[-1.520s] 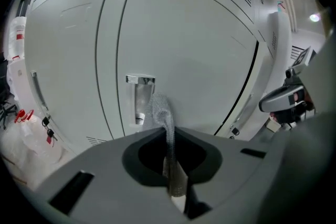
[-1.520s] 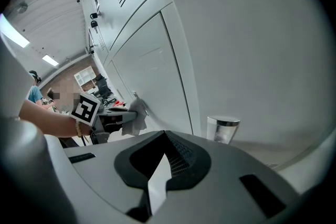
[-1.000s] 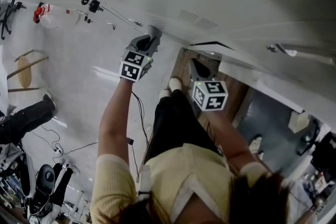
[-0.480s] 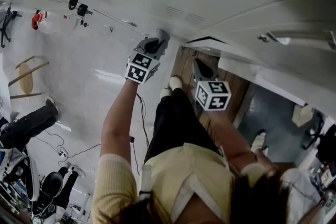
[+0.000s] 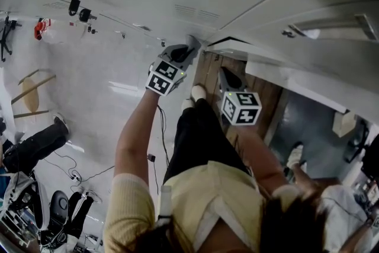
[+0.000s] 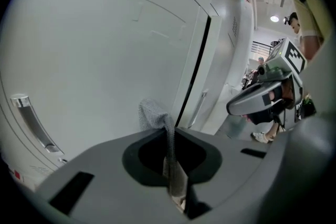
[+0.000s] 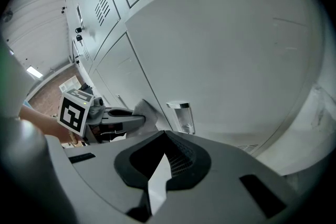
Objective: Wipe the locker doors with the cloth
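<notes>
Holding the grey cloth (image 6: 153,114) clamped, the left gripper (image 5: 187,49) presses its free end straight ahead onto the locker door (image 6: 100,55), just beside the dark gap (image 6: 194,71); the right gripper (image 7: 157,186), seemingly closed and empty, hangs alongside

Setting: locker room, possibly within a lab. White lockers (image 6: 105,50), vents (image 7: 102,8), handles (image 7: 181,115), floor cables (image 5: 71,172).

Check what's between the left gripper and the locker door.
The cloth: the left gripper view shows the left gripper shut on it, its bunched end sticking out toward the locker door.
</notes>
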Tool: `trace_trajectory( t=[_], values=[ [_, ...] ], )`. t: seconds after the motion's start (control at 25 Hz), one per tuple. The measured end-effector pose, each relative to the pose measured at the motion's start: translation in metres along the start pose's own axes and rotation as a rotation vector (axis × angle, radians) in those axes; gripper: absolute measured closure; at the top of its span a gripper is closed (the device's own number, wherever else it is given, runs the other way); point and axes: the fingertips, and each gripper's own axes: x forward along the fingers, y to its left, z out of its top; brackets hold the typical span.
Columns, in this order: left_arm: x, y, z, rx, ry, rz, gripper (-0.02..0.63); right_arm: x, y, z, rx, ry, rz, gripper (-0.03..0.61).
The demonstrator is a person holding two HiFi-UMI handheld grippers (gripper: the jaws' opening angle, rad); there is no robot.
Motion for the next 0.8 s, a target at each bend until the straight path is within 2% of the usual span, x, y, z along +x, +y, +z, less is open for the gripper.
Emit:
trace_trajectory(
  t=[0.32,0.8],
  values=[
    [-0.014,-0.015,-0.007,0.014,-0.008,-0.051,0.597,0.001,0.002,-0.005,0.008,0.006,-0.003,0.575],
    [-0.066,0.032,-0.059,-0.082,0.015,0.103,0.597,0.023,0.034,-0.012,-0.055,0.051,0.050,0.575]
  ],
)
